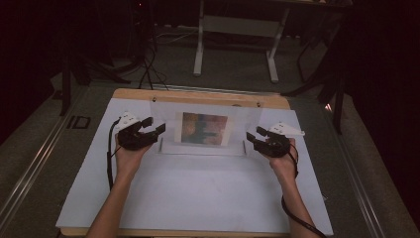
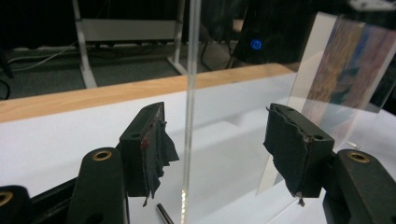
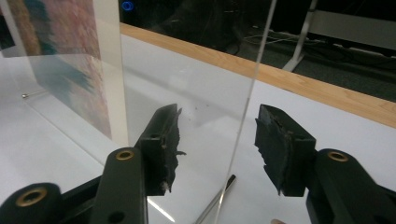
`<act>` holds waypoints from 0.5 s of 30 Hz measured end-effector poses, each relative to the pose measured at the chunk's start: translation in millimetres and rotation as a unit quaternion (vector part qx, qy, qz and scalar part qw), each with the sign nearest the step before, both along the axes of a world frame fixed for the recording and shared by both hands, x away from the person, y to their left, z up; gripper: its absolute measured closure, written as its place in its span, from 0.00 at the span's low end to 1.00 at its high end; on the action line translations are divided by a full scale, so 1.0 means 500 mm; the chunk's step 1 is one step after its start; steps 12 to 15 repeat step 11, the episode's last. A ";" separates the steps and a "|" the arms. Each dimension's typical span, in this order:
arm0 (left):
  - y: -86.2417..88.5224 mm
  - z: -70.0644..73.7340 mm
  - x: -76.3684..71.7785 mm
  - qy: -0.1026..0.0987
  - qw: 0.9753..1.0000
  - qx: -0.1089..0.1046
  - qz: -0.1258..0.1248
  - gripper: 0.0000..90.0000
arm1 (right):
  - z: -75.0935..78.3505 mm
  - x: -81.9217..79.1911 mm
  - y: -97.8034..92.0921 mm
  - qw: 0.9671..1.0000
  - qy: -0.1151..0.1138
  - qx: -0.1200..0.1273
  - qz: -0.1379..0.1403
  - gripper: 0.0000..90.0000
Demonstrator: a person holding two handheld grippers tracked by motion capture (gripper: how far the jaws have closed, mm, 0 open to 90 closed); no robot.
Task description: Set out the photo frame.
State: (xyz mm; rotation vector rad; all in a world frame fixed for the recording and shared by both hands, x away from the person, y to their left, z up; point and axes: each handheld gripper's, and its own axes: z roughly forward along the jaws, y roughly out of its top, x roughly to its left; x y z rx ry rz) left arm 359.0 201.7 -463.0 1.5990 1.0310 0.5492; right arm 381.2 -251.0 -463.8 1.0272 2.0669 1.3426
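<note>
Our white table sits in a dark room. Nearest us, our left gripper and right gripper each stand with jaws spread wide, straddling an end edge of the clear acrylic frame without touching it. The frame stands upright mid-table, a colourful picture inside. Beyond lies the wooden table edge.
</note>
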 end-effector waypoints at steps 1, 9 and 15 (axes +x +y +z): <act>0.005 0.003 -0.002 -0.003 1.000 -0.001 -0.002 0.43 | 0.002 -0.002 -0.004 1.000 -0.002 0.000 0.000 0.54; 0.055 0.021 -0.019 -0.023 0.999 -0.023 0.017 0.44 | 0.015 -0.010 -0.050 1.000 0.004 0.004 -0.004 0.53; 0.072 0.023 -0.020 -0.025 0.999 -0.029 0.025 0.44 | 0.015 -0.008 -0.065 1.000 0.007 0.007 -0.005 0.53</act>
